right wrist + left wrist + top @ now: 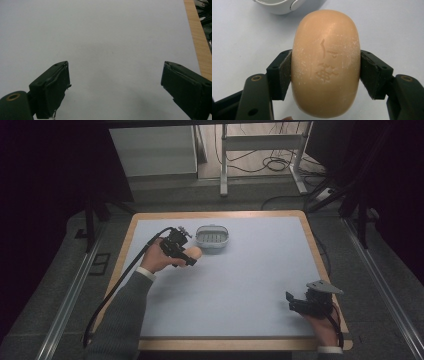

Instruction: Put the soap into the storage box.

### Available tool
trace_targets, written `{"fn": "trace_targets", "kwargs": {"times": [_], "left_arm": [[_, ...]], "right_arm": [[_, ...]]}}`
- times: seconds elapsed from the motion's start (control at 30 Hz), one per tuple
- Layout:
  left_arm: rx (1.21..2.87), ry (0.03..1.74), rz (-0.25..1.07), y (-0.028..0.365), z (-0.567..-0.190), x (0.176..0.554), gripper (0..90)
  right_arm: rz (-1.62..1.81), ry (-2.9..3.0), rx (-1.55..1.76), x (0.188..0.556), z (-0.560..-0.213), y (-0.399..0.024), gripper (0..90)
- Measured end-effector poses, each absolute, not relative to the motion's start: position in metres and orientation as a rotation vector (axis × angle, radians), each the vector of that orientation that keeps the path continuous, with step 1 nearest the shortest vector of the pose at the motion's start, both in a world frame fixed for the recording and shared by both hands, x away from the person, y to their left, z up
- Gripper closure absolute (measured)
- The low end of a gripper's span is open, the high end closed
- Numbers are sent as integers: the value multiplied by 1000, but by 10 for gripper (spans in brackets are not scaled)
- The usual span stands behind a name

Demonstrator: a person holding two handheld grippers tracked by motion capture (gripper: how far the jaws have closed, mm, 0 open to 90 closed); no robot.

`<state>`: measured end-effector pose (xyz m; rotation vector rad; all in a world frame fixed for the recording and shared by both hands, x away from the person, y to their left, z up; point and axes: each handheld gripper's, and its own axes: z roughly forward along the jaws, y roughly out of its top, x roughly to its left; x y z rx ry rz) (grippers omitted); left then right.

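Because the peach-coloured oval soap bar (325, 65) is pinched across its narrow sides, the left gripper (186, 256) grasps it securely, just short of the white plastic soap dish (212, 238) ahead, evidently its destination. The right gripper (295, 303) rests spread and empty.

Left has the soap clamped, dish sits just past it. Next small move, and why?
Probably carry the soap bar a little forward over the white soap dish, then lower it in. The left gripper is clamped on the bar's sides, the dish sits just beyond it on the table, and its ribbed tray looks bare. The right gripper rests open near the table's front corner, out of the way.
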<state>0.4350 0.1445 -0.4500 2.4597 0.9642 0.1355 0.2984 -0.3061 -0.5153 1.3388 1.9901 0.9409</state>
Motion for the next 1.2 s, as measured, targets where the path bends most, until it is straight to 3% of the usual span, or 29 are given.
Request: {"fn": "trace_targets", "kwargs": {"times": [1.2], "left_arm": [[2477,979,142,127,-445,475,324]], "right_arm": [[933,1978,1335,299,-516,-306,85]]}}
